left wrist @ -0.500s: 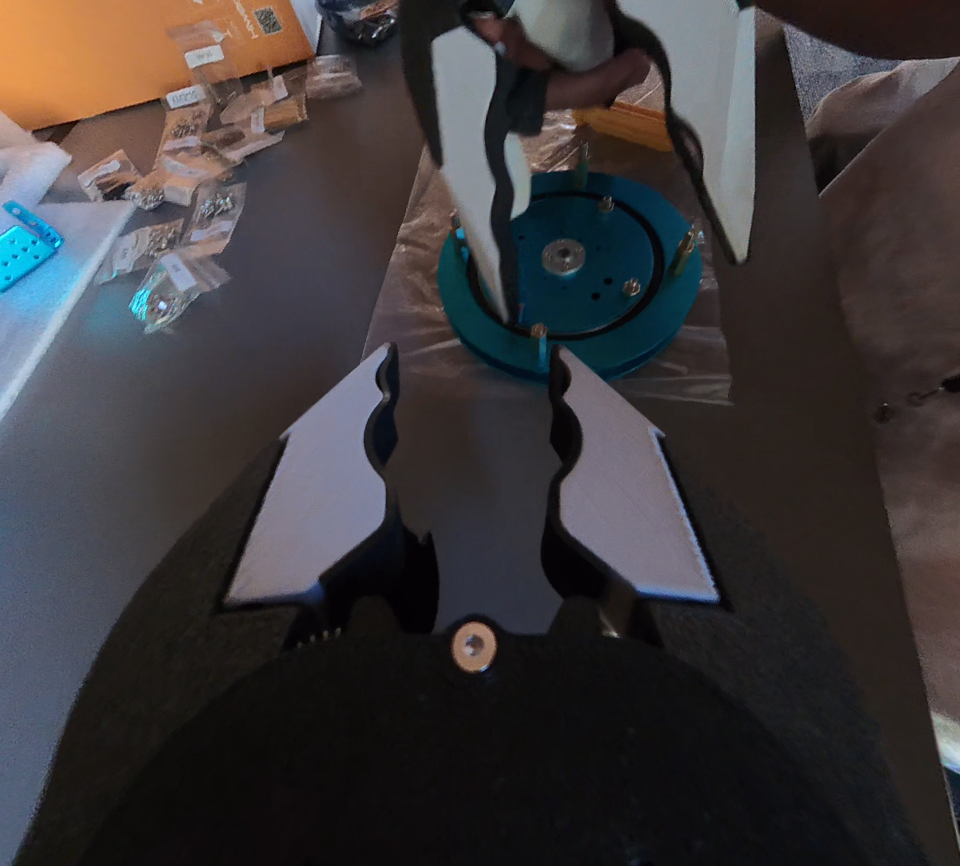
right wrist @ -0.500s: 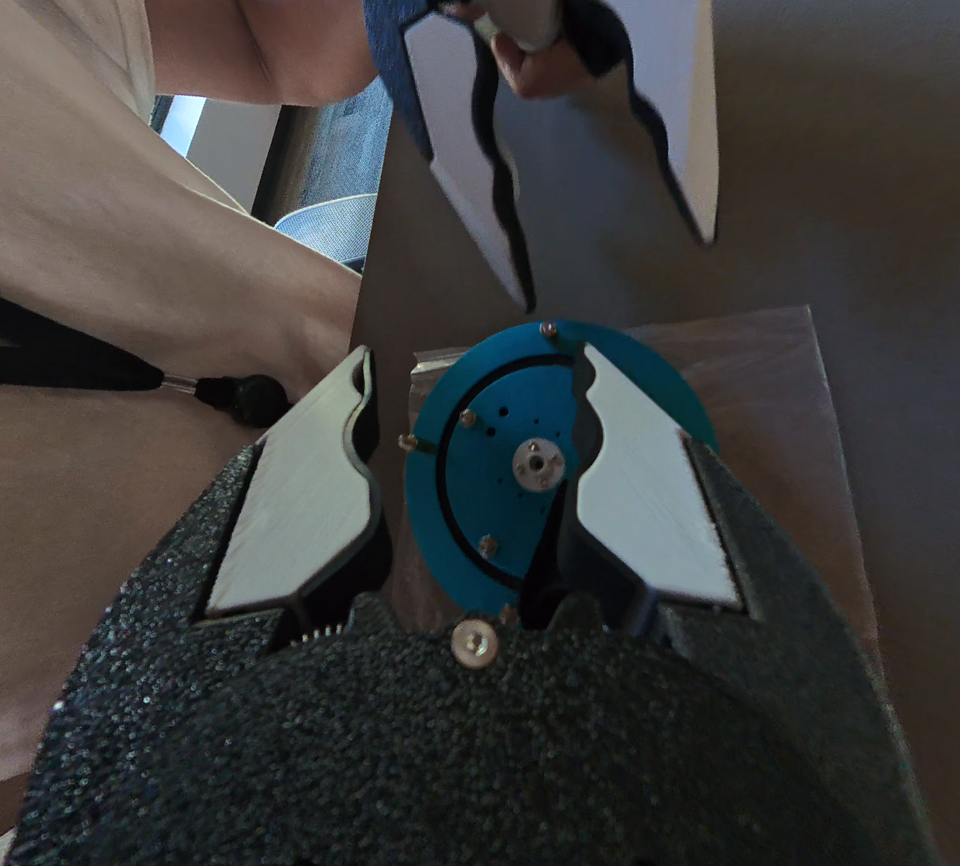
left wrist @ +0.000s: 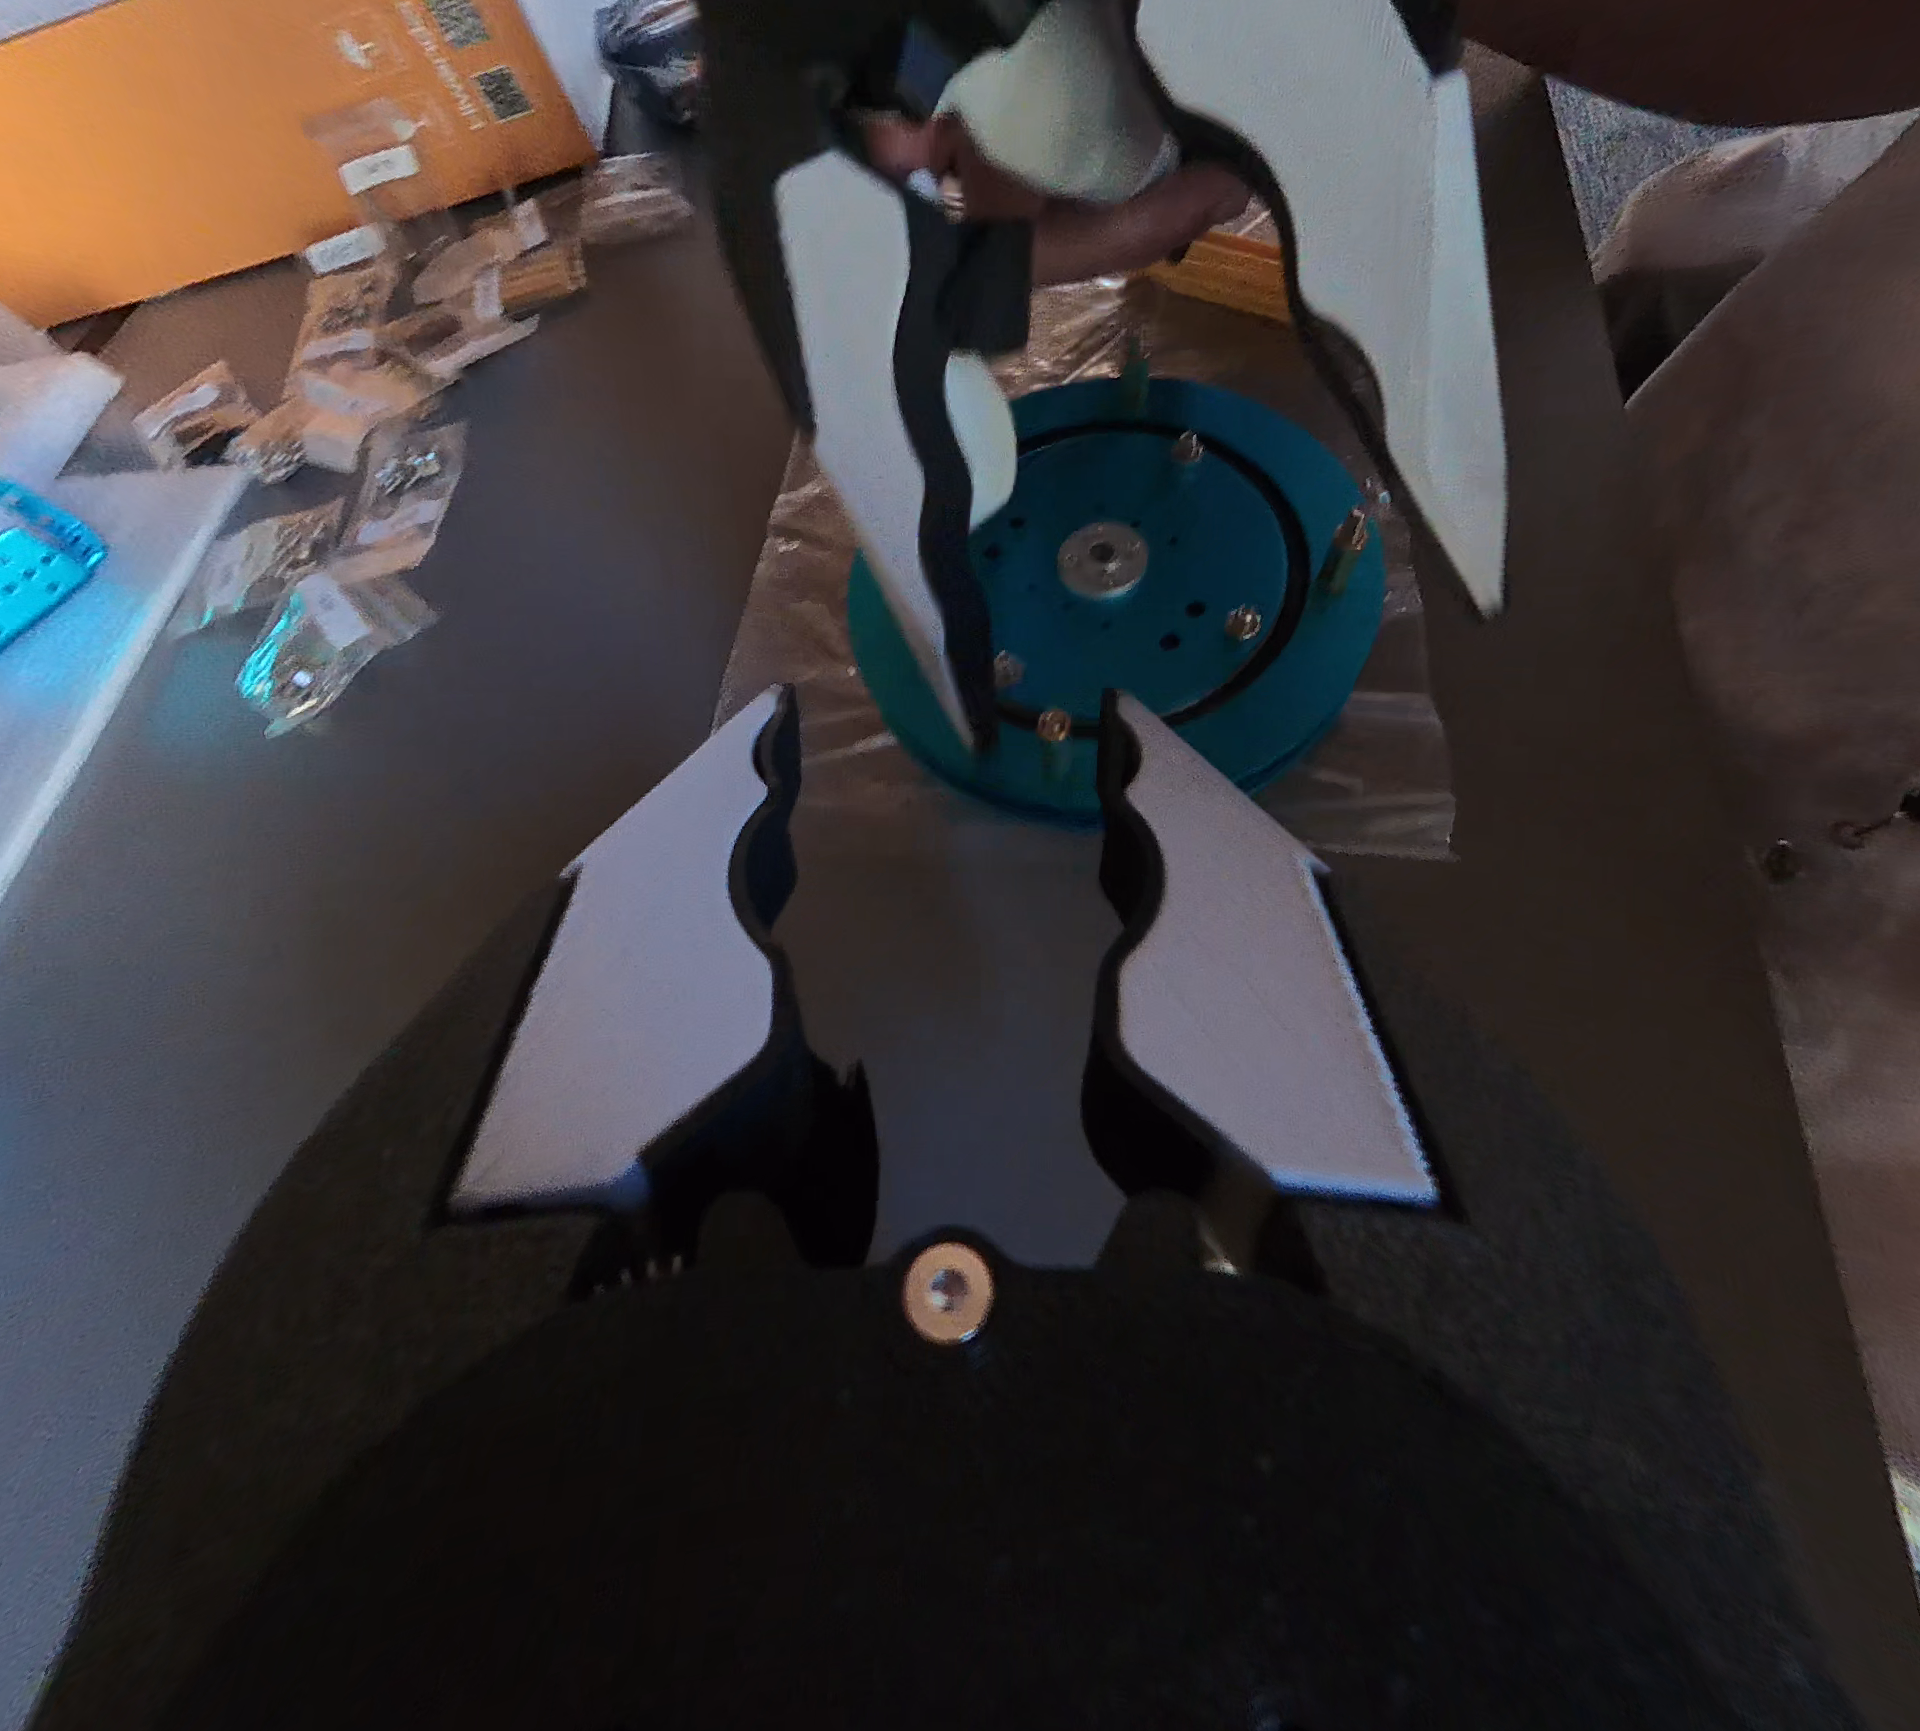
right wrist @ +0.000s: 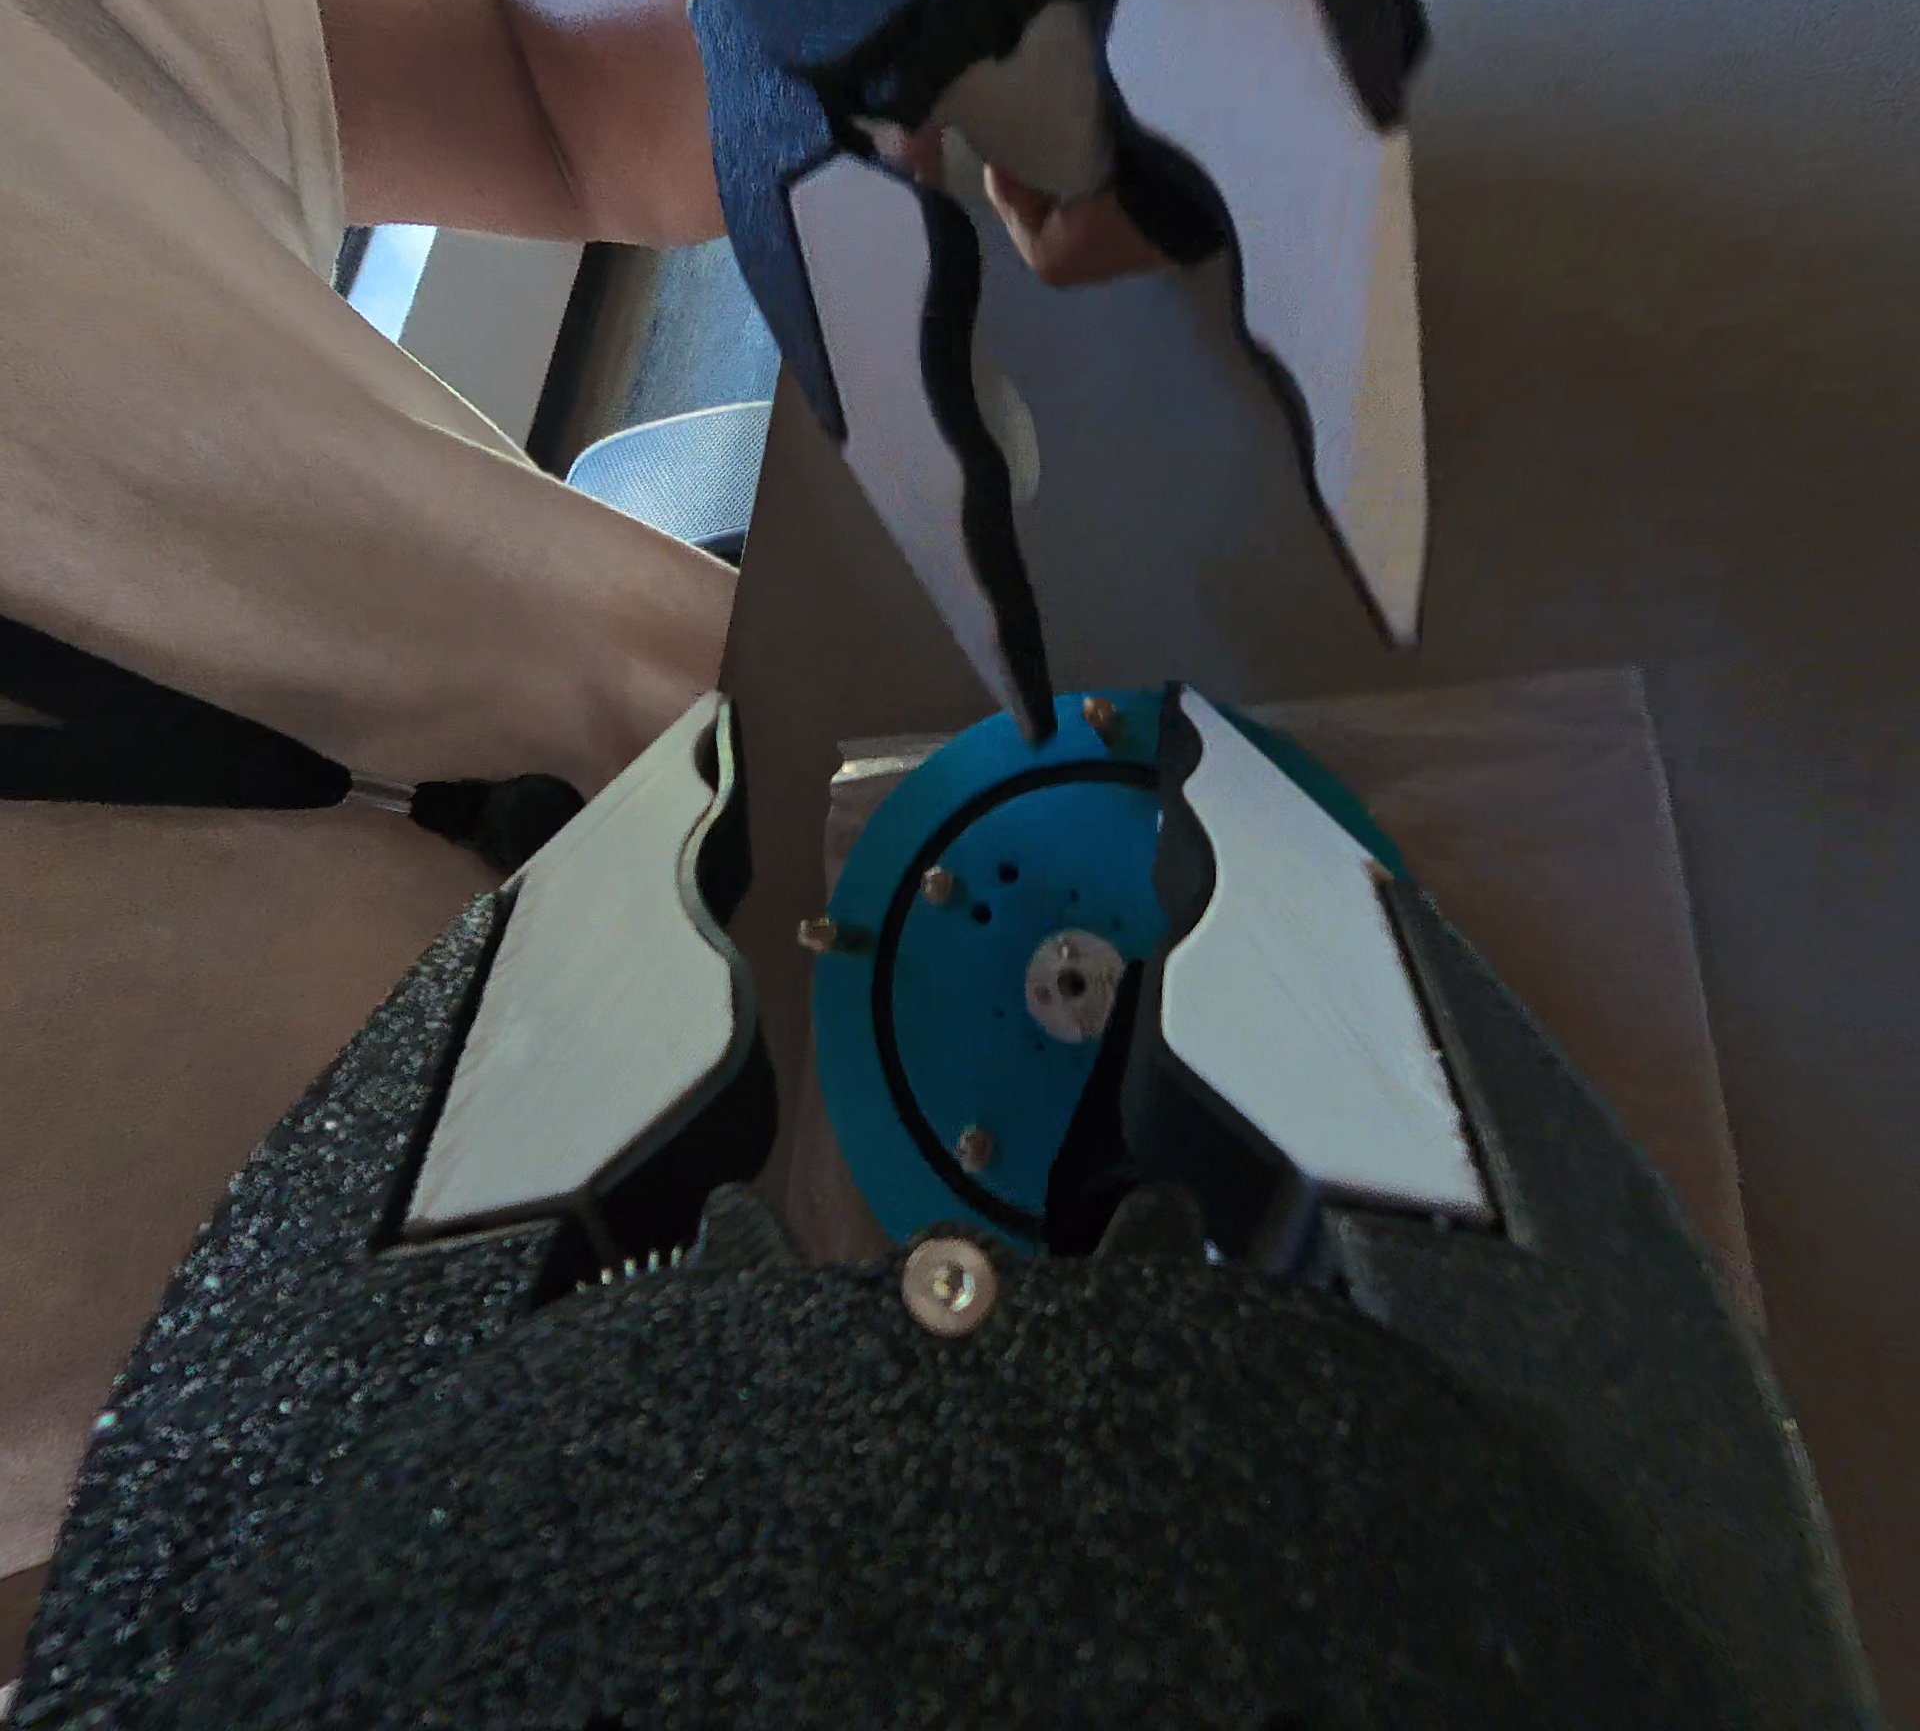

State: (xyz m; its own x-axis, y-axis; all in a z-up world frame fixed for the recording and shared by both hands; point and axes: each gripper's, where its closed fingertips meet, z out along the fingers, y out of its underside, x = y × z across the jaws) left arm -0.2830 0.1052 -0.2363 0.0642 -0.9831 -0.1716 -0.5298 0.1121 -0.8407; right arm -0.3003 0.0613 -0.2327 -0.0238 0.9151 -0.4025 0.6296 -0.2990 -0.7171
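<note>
Blue disc (left wrist: pixel 1122 601) on plastic sheet (left wrist: pixel 1371 798); both grippers agape, empty; parts bags (left wrist: pixel 343 476) leftward.

The left gripper (left wrist: pixel 945 715) is showing a black, grainy body, two white pointed fingers (left wrist: pixel 644 975) with wavy black inner pads, and a brass-coloured screw (left wrist: pixel 947 1299) at its centre. The right gripper (right wrist: pixel 951 715) is looking the same. The person is wearing a beige short-sleeved shirt (right wrist: pixel 208 434) with a black lanyard (right wrist: pixel 156 767) hanging over it.
</note>
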